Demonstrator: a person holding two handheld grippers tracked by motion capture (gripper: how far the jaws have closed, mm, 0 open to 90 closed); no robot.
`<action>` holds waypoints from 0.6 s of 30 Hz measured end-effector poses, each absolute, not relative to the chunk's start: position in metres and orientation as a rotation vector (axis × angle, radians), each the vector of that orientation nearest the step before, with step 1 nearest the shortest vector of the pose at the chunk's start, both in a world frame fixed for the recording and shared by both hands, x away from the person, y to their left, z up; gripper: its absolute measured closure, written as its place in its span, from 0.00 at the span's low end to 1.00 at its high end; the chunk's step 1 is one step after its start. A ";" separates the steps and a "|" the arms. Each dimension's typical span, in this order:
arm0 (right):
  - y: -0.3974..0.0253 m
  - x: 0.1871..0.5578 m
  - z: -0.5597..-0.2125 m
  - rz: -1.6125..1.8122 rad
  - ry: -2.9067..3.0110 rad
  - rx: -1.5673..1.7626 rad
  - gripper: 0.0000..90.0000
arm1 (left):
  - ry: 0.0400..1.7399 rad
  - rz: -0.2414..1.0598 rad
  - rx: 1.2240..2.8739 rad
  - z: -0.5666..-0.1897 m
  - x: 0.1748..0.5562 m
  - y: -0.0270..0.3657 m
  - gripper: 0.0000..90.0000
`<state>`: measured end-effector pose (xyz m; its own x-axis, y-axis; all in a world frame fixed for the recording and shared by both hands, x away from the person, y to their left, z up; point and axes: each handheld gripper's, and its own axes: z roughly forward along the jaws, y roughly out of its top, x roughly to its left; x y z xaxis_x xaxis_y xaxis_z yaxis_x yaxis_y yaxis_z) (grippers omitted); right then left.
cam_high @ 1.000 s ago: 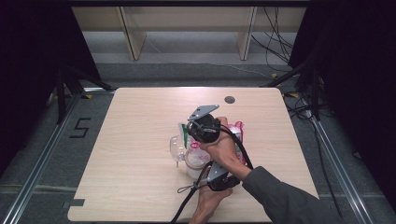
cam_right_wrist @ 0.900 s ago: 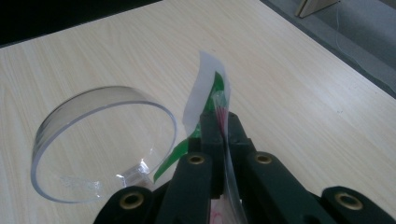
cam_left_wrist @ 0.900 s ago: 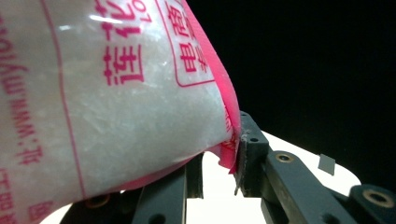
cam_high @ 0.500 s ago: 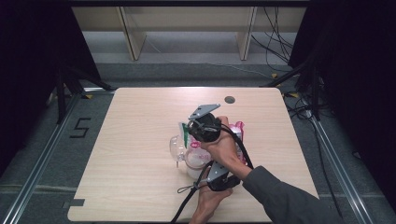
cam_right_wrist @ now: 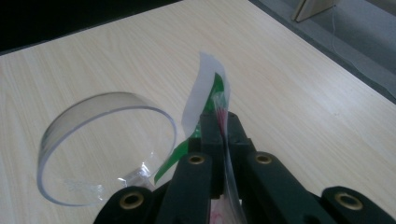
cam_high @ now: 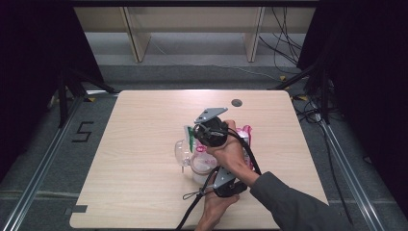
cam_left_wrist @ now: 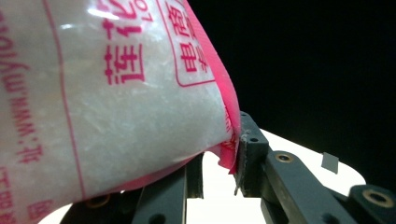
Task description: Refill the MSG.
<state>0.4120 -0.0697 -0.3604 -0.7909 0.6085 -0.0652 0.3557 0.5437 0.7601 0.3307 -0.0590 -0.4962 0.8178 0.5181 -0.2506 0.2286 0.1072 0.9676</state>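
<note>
We note the person's two arms crossed near the middle of the wooden table (cam_high: pixel 144 144) in the high view. The right gripper (cam_high: pixel 196 131) sits farther from the person; the left gripper (cam_high: pixel 226 185) sits near the table's front edge.

Right gripper view: the jaws are pressed together on a thin strip of film, white and green, the torn top of the bag (cam_right_wrist: pixel 208 93). The strip stands up past the jaw tips. Just beside it, to the left, a clear glass cup (cam_right_wrist: pixel 107 144) stands open-mouthed on the table, looking empty.

Left gripper view: the pink-and-clear bag (cam_left_wrist: pixel 112 93), filled with white grains and printed in red characters, hangs close before the lens. Its pink sealed corner lies between the jaws; we cannot tell whether they pinch it.

High view: the bag (cam_high: pixel 246 134) sits between the two grippers, the cup (cam_high: pixel 183 151) just left of it.
</note>
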 end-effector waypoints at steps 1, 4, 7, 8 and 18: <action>-0.070 0.412 -0.360 1.096 2.454 0.776 1.00 | 0.630 0.237 1.476 -0.496 0.331 -0.059 0.84; -0.069 0.411 -0.359 1.093 2.474 0.791 1.00 | 0.626 0.229 1.470 -0.495 0.330 -0.059 0.84; -0.070 0.411 -0.356 1.096 2.480 0.785 1.00 | 0.618 0.207 1.468 -0.496 0.331 -0.059 0.84; -0.070 0.411 -0.357 1.098 2.464 0.781 1.00 | 0.619 0.202 1.465 -0.496 0.331 -0.059 0.84; -0.067 0.411 -0.359 1.088 2.454 0.760 1.00 | 0.557 0.239 1.606 -0.498 0.337 -0.048 0.84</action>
